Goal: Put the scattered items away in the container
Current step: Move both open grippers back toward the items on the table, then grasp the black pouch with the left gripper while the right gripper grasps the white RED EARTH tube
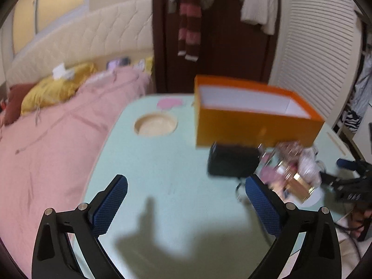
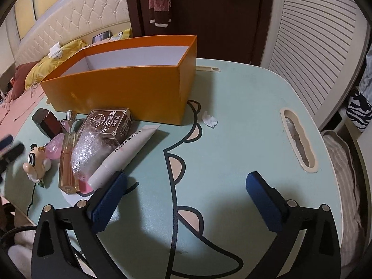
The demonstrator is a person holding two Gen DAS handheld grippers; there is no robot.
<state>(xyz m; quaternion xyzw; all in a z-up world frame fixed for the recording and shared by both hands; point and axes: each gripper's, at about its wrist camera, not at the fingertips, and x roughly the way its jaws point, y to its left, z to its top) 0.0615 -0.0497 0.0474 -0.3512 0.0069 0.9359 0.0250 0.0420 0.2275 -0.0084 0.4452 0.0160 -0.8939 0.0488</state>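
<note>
An open orange box (image 2: 130, 93) with a white inside stands on the mint table (image 2: 232, 127); it also shows in the left wrist view (image 1: 253, 127). In front of it lie a brown printed box (image 2: 109, 125), a white tube (image 2: 127, 153), a wad of bubble wrap (image 2: 88, 151), a tall amber perfume bottle (image 2: 67, 160), a pink piece (image 2: 54, 147), a cartoon figurine (image 2: 34, 162) and a dark red case (image 2: 46, 122). My right gripper (image 2: 186, 186) is open and empty, its left finger by the tube's cap. My left gripper (image 1: 186, 190) is open and empty, left of a black case (image 1: 232, 160).
A crumpled white scrap (image 2: 209, 119) lies right of the box. The table has a round cup recess (image 1: 155, 124) and a long slot (image 2: 298, 139). A bed with a pink cover (image 1: 46, 144) lies left of the table. A louvred door (image 2: 313, 46) is behind.
</note>
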